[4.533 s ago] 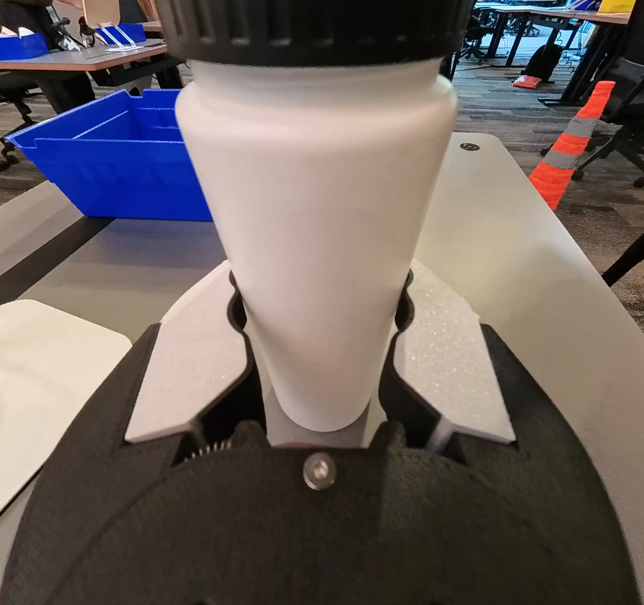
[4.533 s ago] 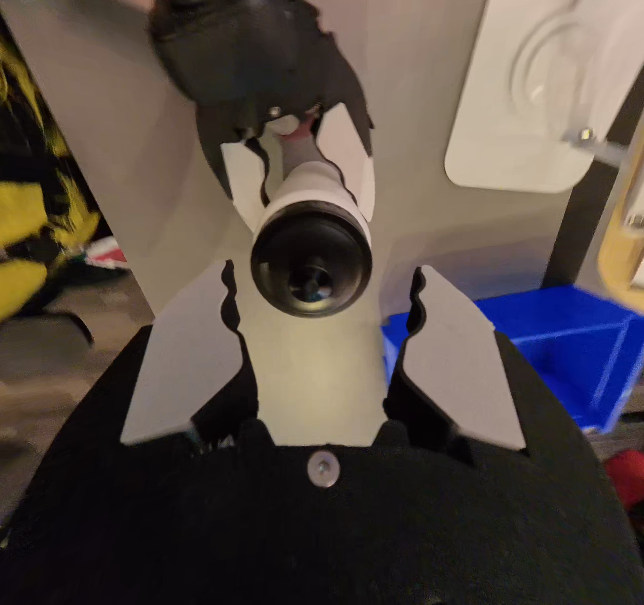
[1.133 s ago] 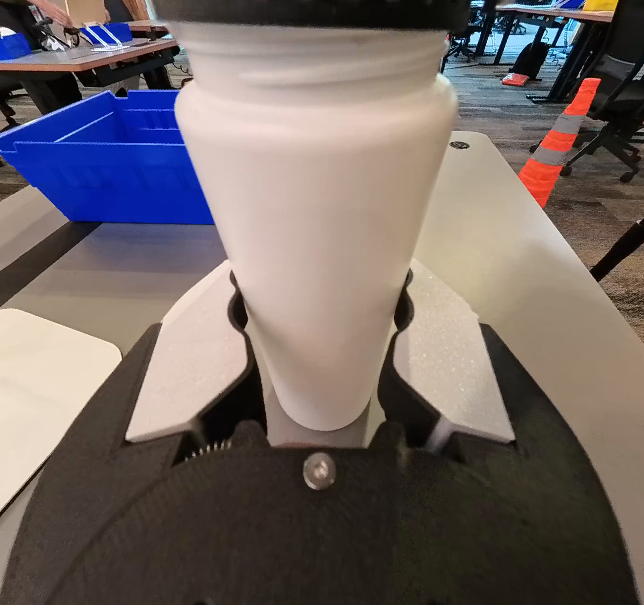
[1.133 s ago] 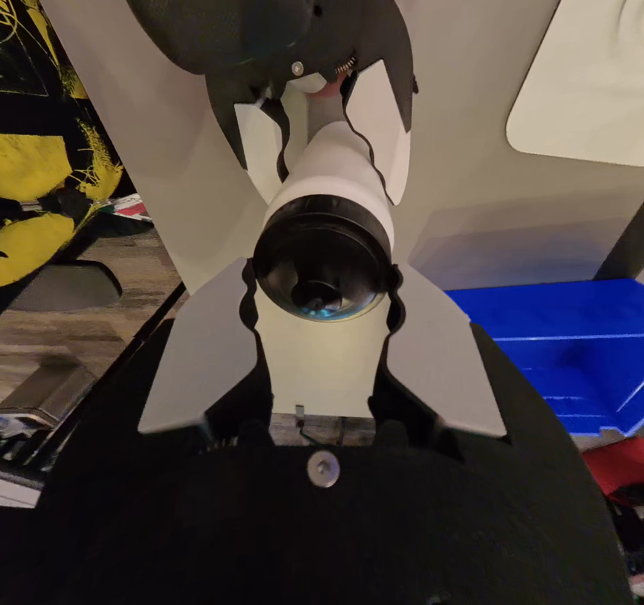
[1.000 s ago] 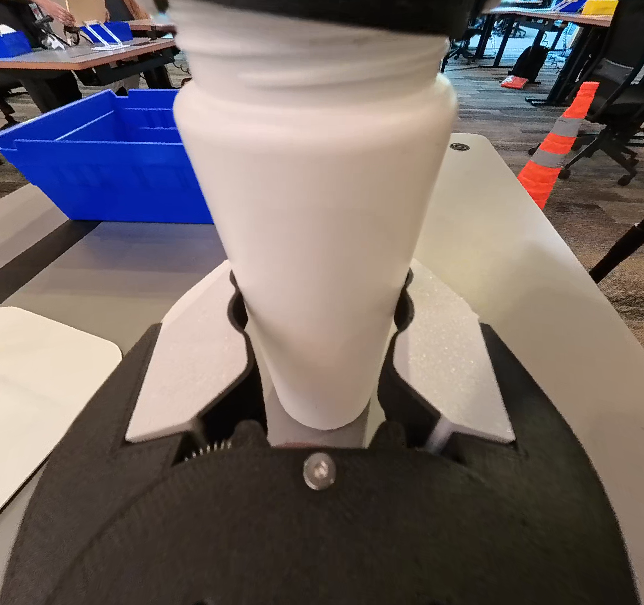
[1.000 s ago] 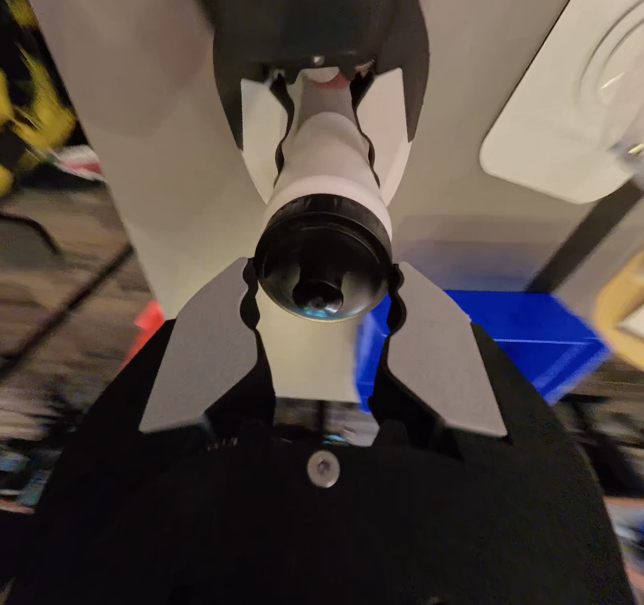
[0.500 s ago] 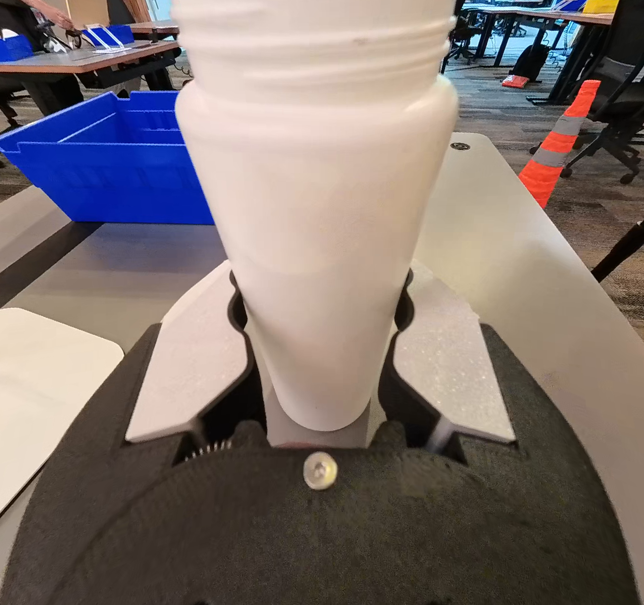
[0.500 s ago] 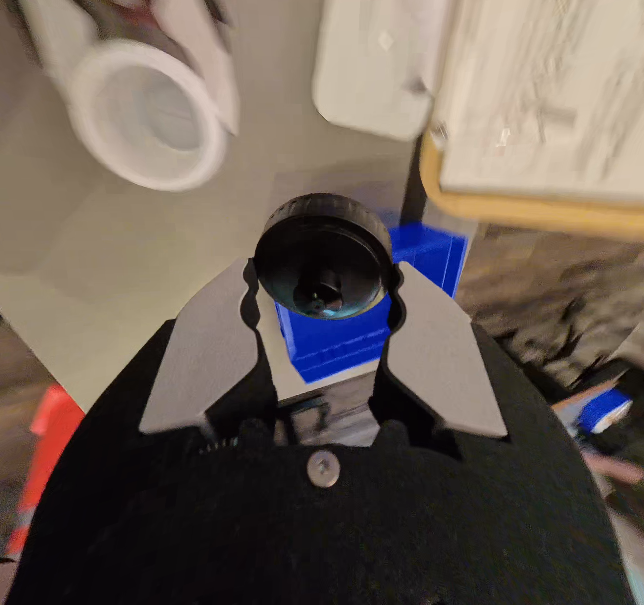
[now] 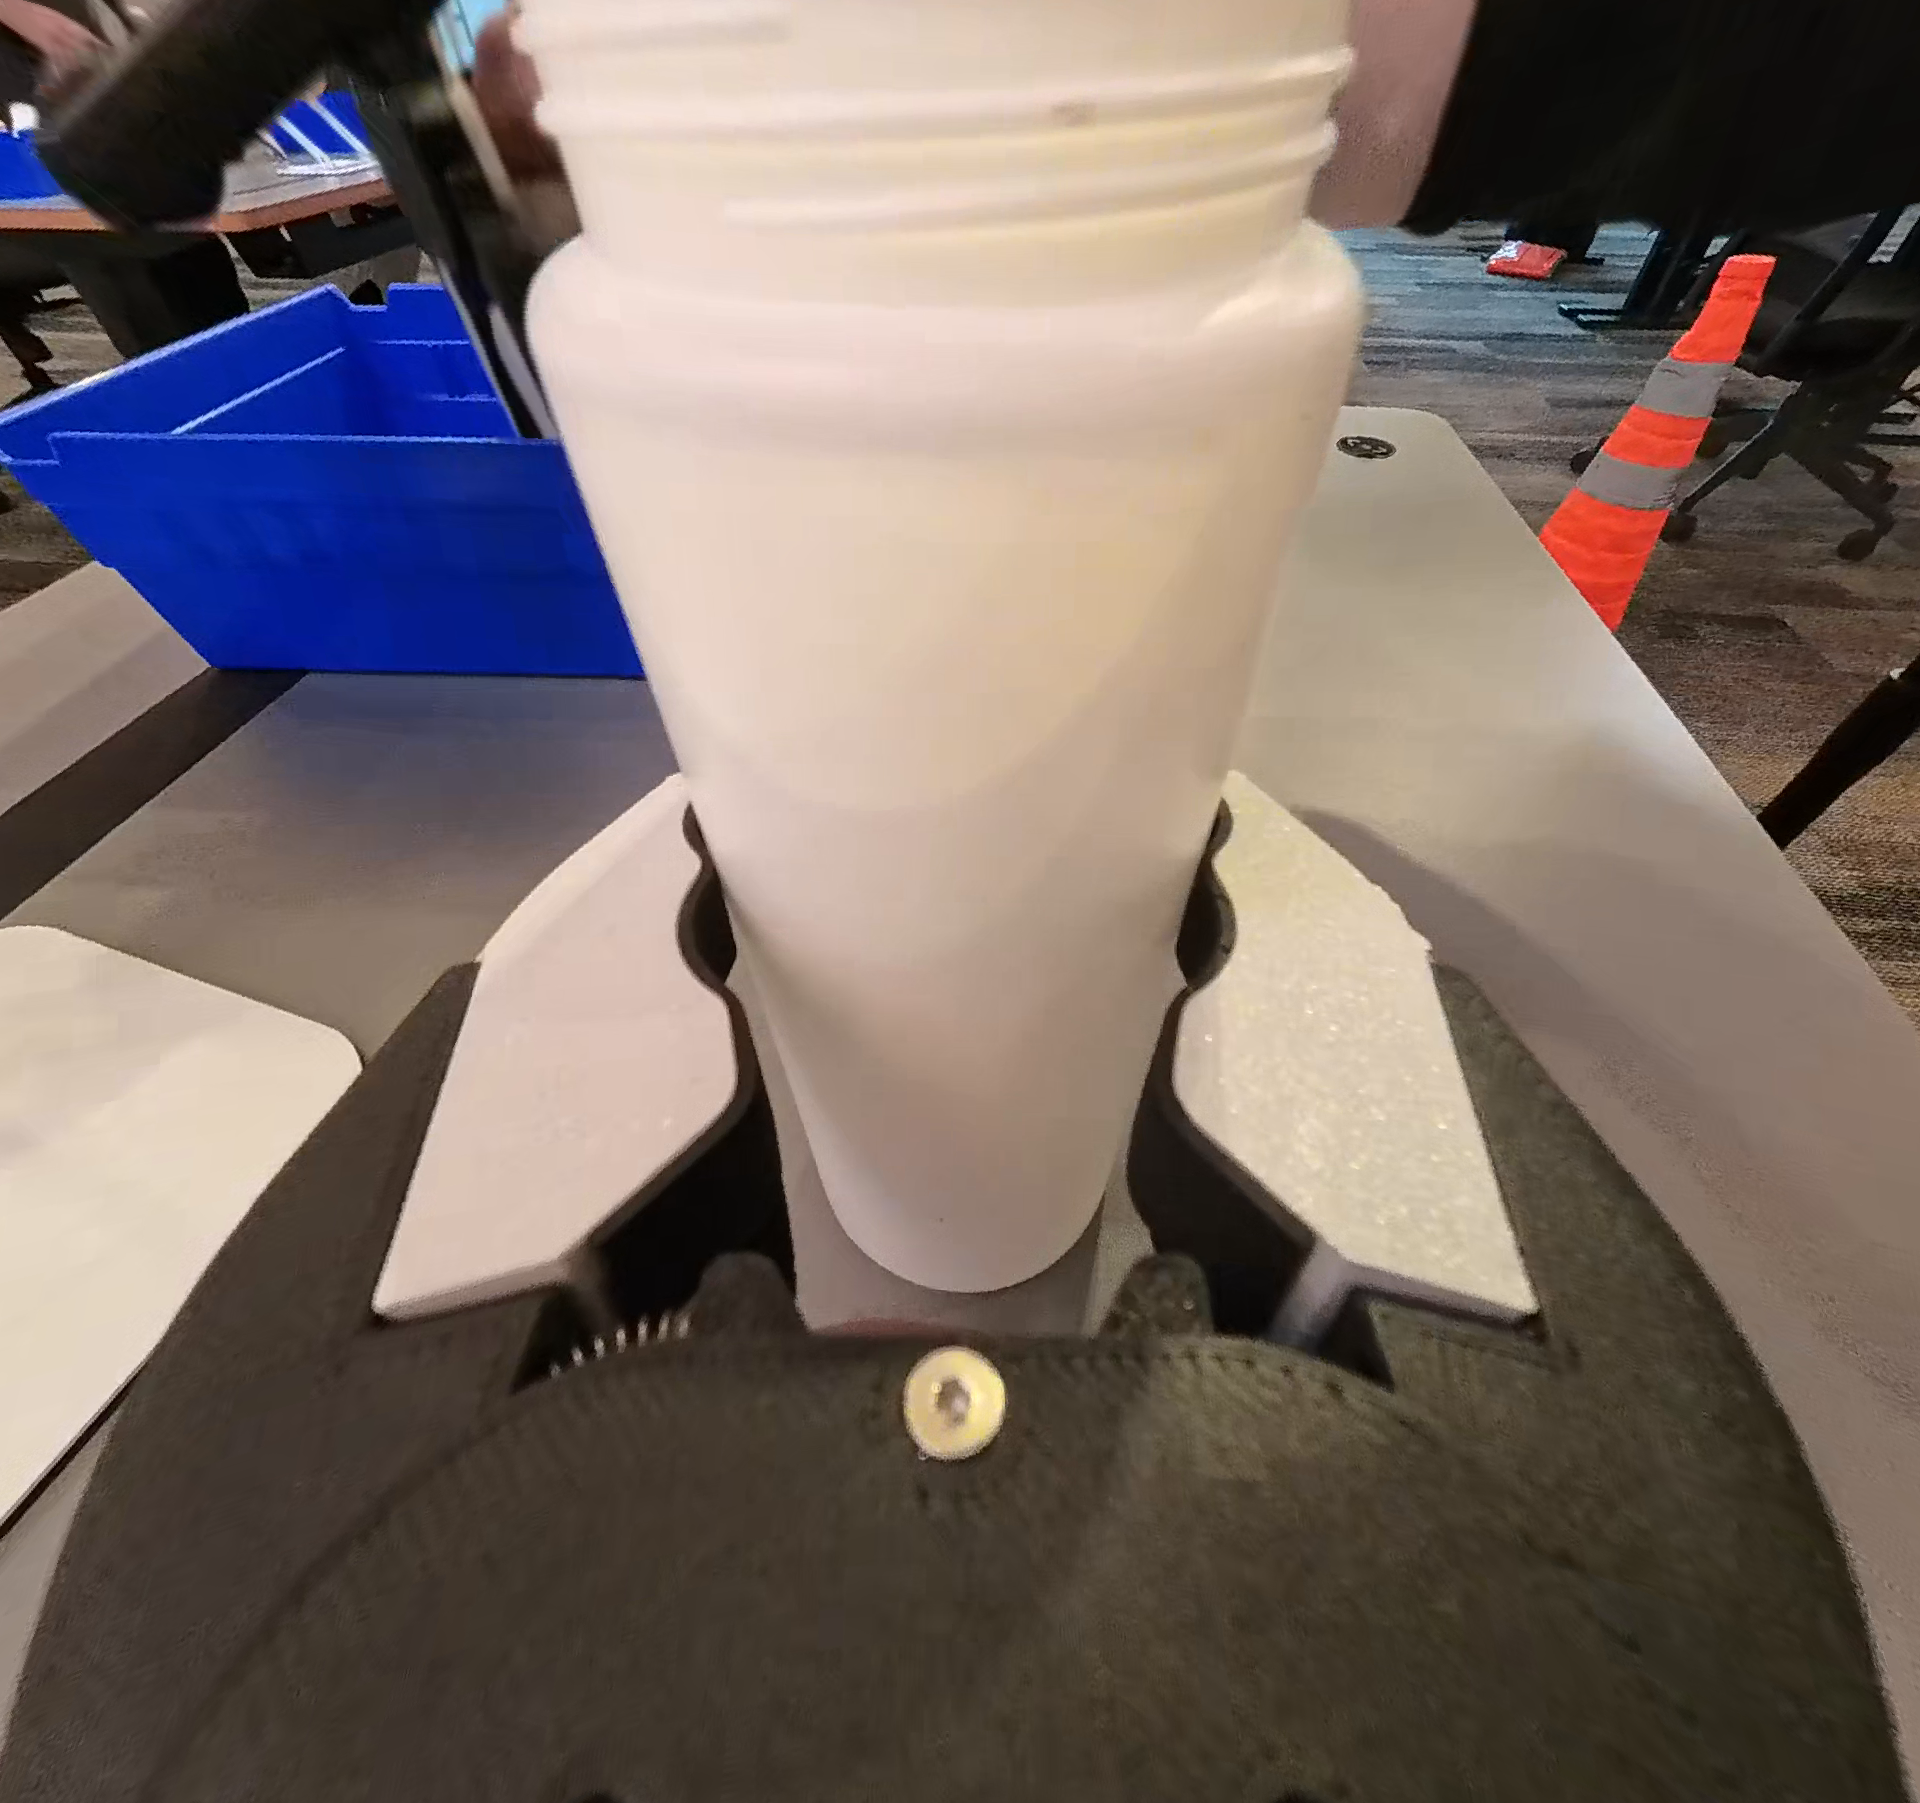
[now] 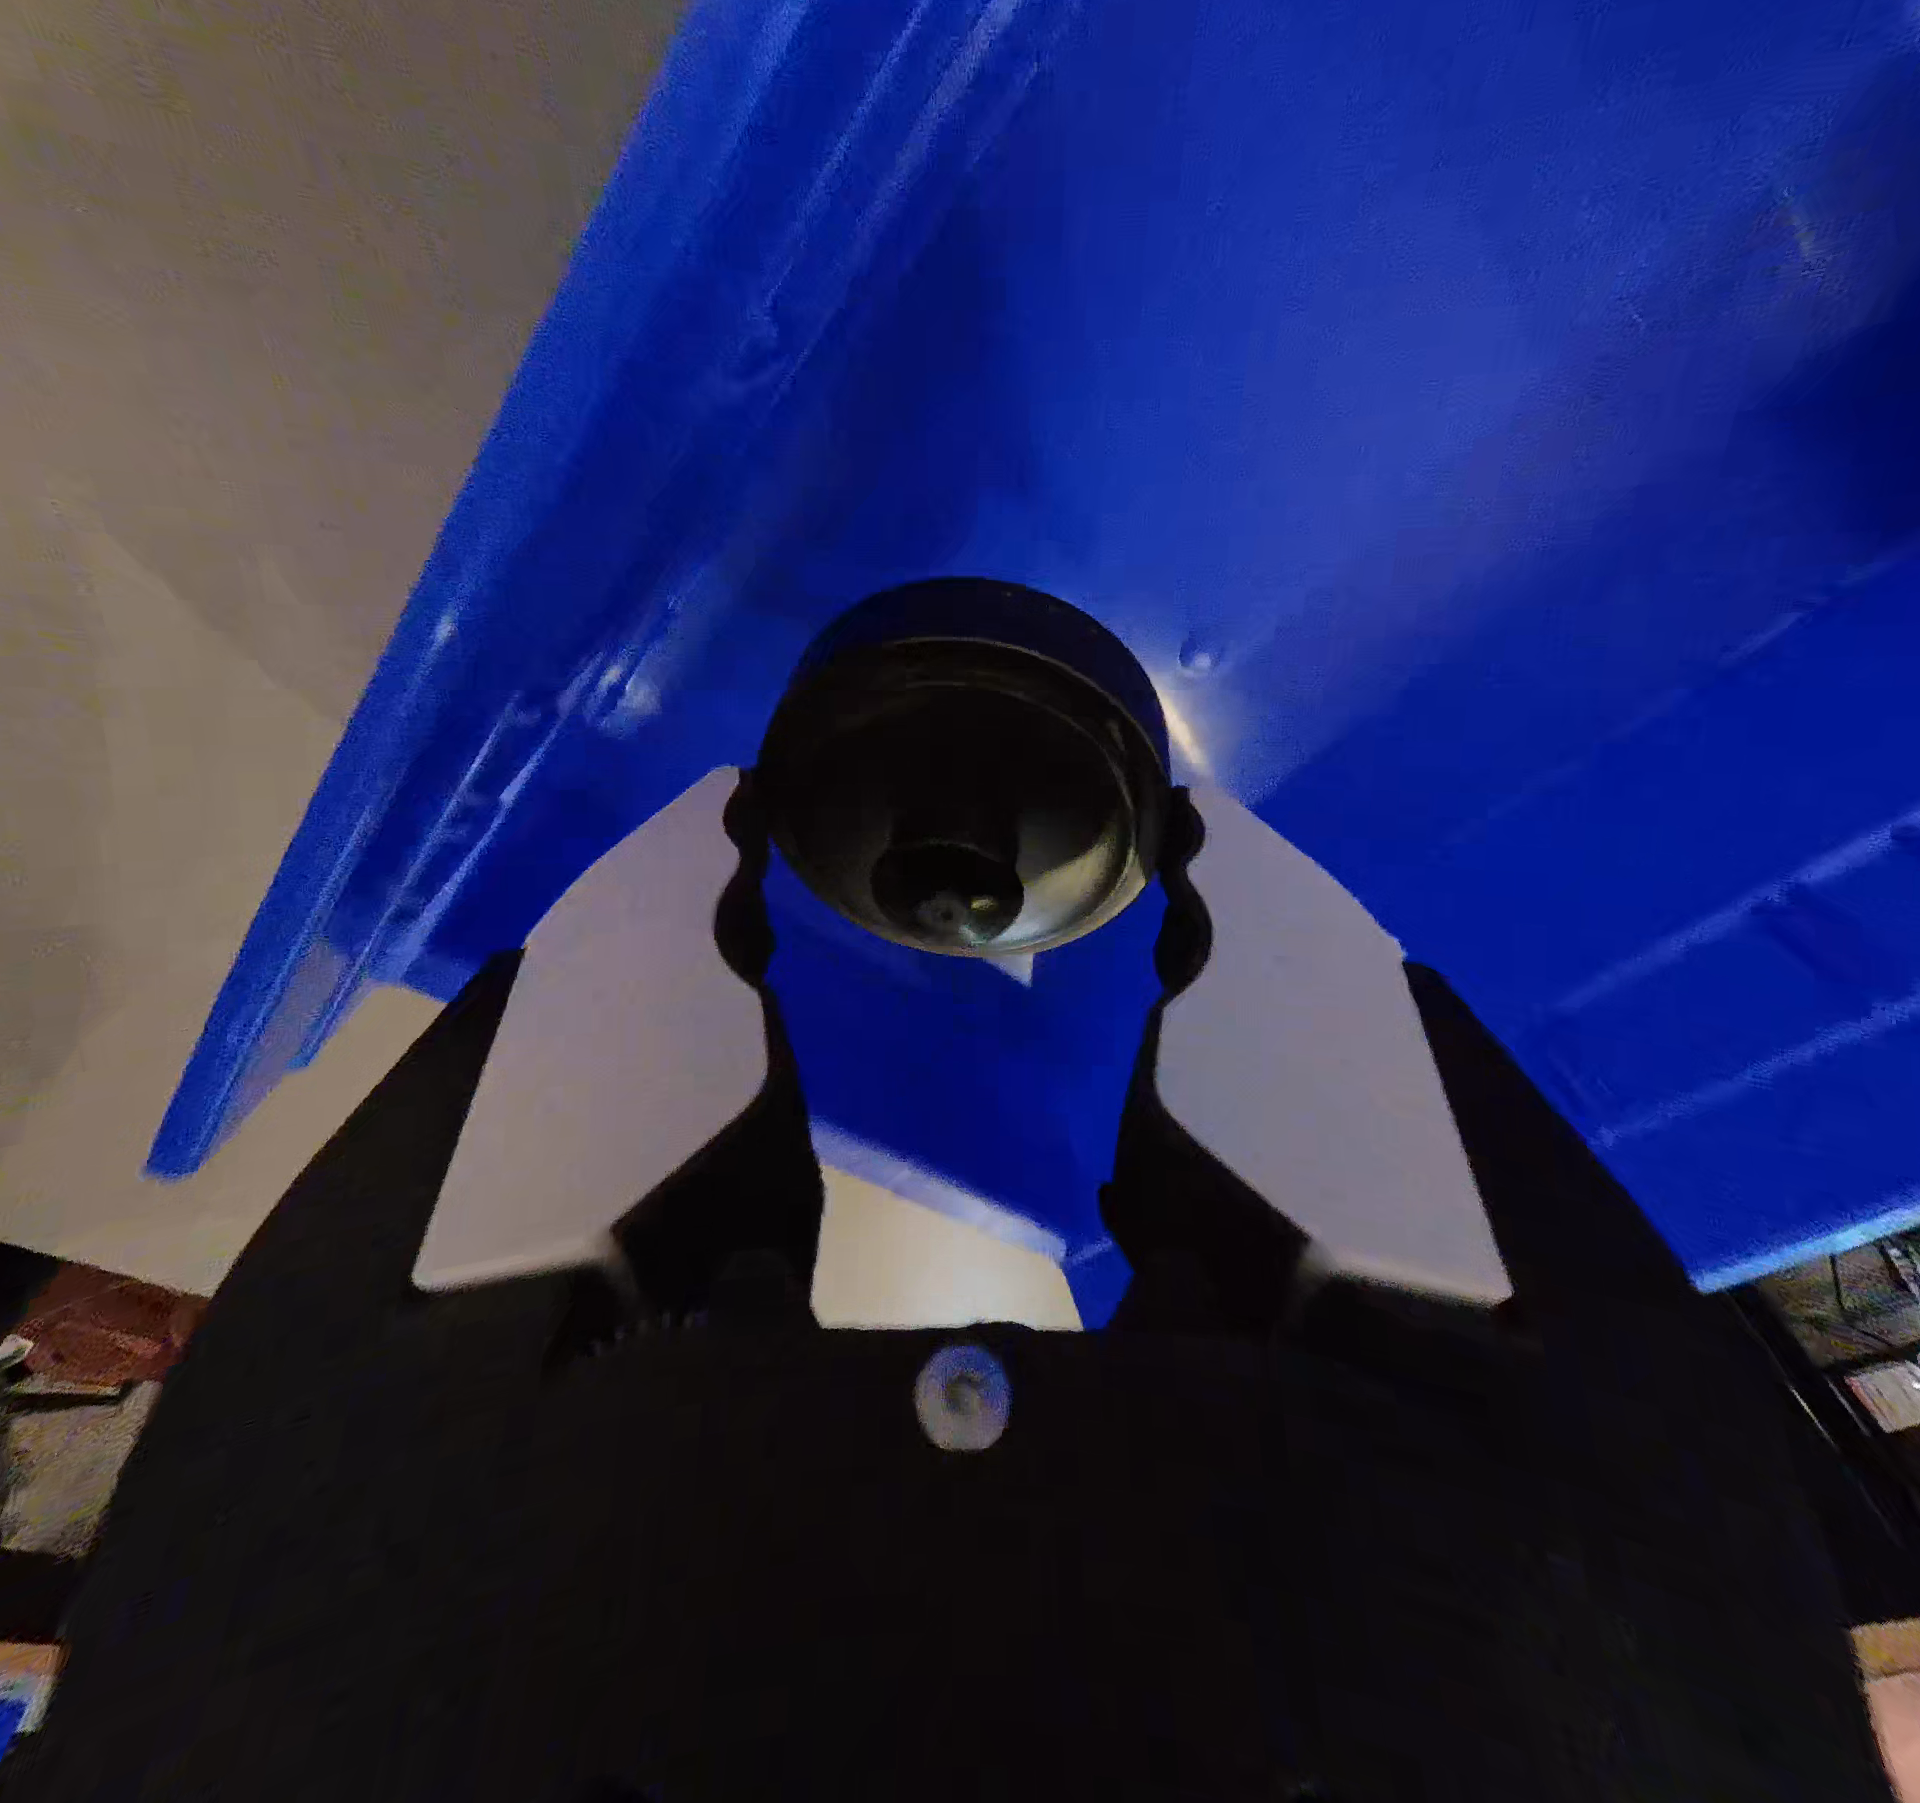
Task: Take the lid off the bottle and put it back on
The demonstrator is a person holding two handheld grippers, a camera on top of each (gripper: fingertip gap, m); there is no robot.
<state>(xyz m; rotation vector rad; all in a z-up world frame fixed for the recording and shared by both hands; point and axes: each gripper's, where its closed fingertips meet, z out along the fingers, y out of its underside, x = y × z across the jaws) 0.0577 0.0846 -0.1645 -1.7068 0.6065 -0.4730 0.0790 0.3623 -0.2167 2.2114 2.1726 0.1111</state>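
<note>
Bottle (image 9: 940,631) sits clamped low on its body between the left gripper (image 9: 951,932) fingers, upright, base tucked back near the gripper's hinge screw. Neck is bare, threads showing, mouth open at the top. Holding it low like that leaves the whole neck free for the other tool to work on, and I'd guess the deep seat in the notches stops it twisting.

Lid (image 10: 961,766), black, is pinched between the tips of the right gripper (image 10: 961,880), fingers closed on its rim from both sides, its top facing the camera. It is well away from the bottle; none of the bottle shows in the right wrist view. Ahead of this gripper there's only the blue bin (image 10: 1351,351), very close, with pale table (image 10: 208,299) off to its left. Gripping the rim at the tips keeps the underside clear, which should make threading it back easier.

From the left gripper, the bin is ahead-left on the table, a white tray (image 9: 114,1130) lies just left of it, an orange cone (image 9: 1662,465) stands on the floor ahead-right. Something dark and blurred crosses above-left of the bottle; probably part of the right tool, can't tell for sure.

Judgement: removal half looks done. Next would be bringing the lid back over the mouth, square to the threads. Cross-threading is the risk if it comes in tilted.
</note>
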